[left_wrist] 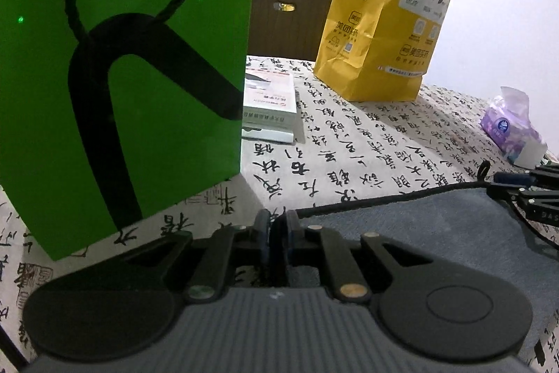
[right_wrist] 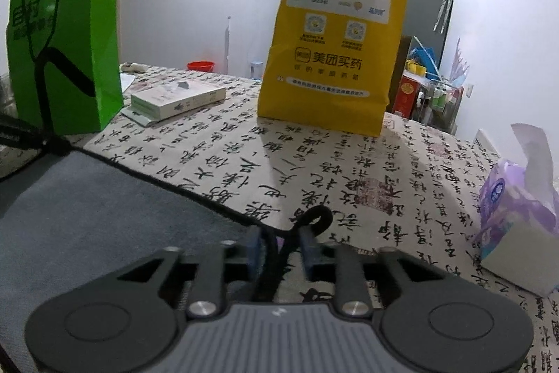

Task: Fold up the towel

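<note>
A grey-blue towel [left_wrist: 419, 226] with a black stitched edge lies flat on the calligraphy tablecloth [left_wrist: 349, 145]. My left gripper [left_wrist: 277, 226] is shut on the towel's far left corner. In the right wrist view the towel [right_wrist: 87, 215] spreads to the left. My right gripper [right_wrist: 279, 240] sits at the towel's far right corner, its jaws apart, with the black edge and hanging loop [right_wrist: 316, 217] lying between the fingers. The right gripper also shows in the left wrist view [left_wrist: 524, 194] at the far right. The left gripper shows as a dark shape at the left edge of the right wrist view [right_wrist: 21, 131].
A green paper bag [left_wrist: 122, 76] stands close at the left. A yellow paper bag [left_wrist: 387, 16] stands at the back. A white box [left_wrist: 269, 103] lies between them. A purple tissue pack [right_wrist: 517, 222] sits at the right edge.
</note>
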{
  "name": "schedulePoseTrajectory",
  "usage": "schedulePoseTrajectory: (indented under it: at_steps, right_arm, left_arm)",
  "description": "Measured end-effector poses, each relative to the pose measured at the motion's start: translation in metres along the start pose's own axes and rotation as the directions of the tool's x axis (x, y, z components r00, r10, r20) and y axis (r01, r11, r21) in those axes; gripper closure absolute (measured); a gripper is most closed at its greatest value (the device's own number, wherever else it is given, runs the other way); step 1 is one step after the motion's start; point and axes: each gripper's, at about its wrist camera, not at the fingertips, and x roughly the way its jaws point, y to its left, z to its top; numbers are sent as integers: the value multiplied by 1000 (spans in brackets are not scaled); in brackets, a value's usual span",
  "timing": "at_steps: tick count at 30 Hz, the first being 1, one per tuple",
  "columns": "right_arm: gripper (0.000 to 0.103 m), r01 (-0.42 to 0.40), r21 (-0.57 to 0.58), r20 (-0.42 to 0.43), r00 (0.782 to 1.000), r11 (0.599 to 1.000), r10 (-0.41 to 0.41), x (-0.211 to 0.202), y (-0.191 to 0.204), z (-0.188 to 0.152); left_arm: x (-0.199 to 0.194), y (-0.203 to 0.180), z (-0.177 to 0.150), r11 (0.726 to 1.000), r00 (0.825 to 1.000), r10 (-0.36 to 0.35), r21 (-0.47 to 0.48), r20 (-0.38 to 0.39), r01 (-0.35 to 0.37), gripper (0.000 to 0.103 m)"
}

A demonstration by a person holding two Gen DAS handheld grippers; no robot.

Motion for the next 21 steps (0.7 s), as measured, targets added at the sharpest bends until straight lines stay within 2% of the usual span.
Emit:
schedulePoseTrajectory:
  at_steps: [1,2,3,5,7,8,9,11,15,21]
  right_arm:
    - [61,2,4,6,1000,1000,-2,-1,-1,0]
    - [52,4,13,13,1000,1000,-4,-3,-2,1]
    - [45,1,24,17,1000,1000,-2,-4,-3,1]
    - [37,-16,38,21,1000,999,15,-5,-4,1]
    - [21,-51,55,35,998,997,50,-8,-4,1]
    - [12,-72,61,50,996,996,69,-11,-4,0]
    - [11,-87,60,64,995,994,83,-13,-3,0]
    - [11,-108,58,80,991,993,103,-16,-2,1]
    - [10,-99,67,77,993,993,94,-18,-3,1]
    - [10,-88,84,72,994,993,82,-26,-4,-3]
  left_arm:
    - [-1,-1,0,1000,1000,3,2,2,-3,83]
    - [-2,-1,1,1000,1000,2,2,4,-2,62]
    - [-3,-2,1,1000,1000,3,1,3,-3,38]
    - [-6,-3,1,1000,1000,-6,2,0,6,27]
    - [-9,-5,0,999,1000,-31,12,-2,31,22]
    - [-10,-7,-1,999,999,-35,15,-5,35,13]
    - [-11,-8,-1,999,999,-34,17,-5,34,8]
    - [-13,-9,-3,999,999,-40,23,0,40,6]
    - [-18,-7,-3,1000,1000,-26,6,6,26,0]
    - [-29,-1,-7,1000,1000,0,-27,14,0,0]
